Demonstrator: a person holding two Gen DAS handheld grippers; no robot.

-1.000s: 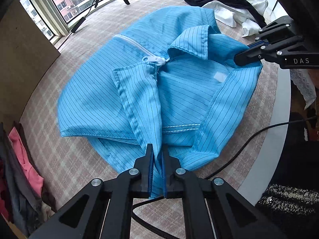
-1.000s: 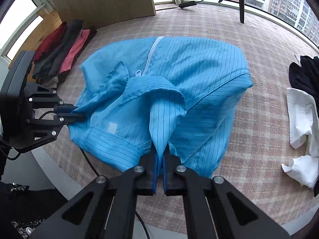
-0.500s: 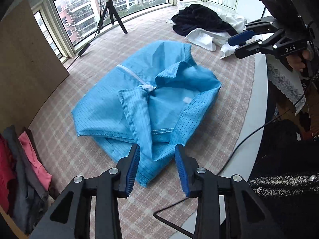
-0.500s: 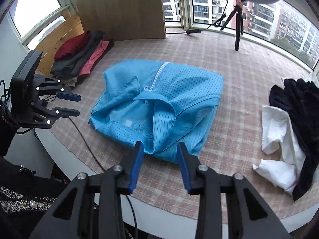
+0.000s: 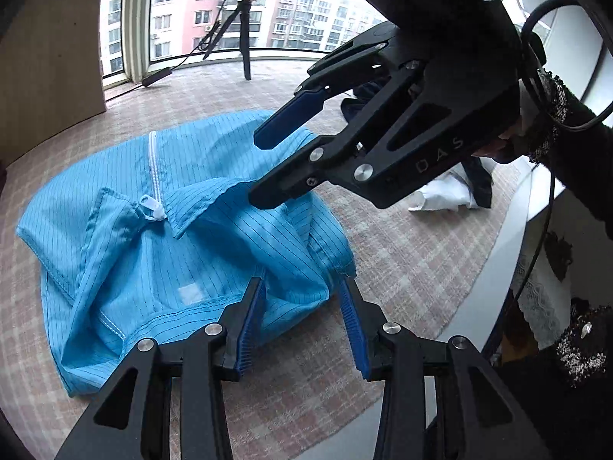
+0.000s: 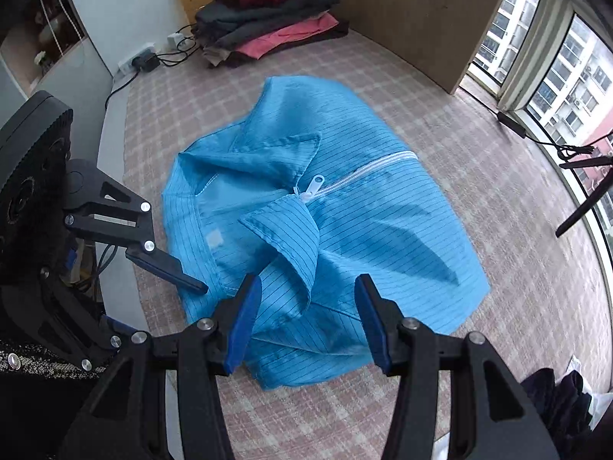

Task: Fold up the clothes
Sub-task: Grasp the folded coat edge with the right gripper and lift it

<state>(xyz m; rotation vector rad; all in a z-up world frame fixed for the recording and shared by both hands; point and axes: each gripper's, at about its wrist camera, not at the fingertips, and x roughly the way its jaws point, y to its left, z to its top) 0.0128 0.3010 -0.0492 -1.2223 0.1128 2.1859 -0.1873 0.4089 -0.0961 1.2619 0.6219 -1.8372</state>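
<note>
Evidently the blue jacket (image 6: 345, 230) is left lying crumpled on the checked table cover (image 6: 498, 153), collar end nearest, while the left gripper (image 5: 302, 322) and right gripper (image 6: 306, 318) are held part-open and empty above it, presumably for regrasping.

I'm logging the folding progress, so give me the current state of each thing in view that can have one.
blue jacket: lying partly folded and rumpled on the checked mat, held by neither gripper.
zipper: closed up to the collar, pull lying flat.
left gripper: open, jaws have just been opening, nothing pinched.
right gripper: open, jaws have just been opening, above the jacket.
stacked clothes: folded and piled.
dark and white clothes: unfolded heap.
</note>
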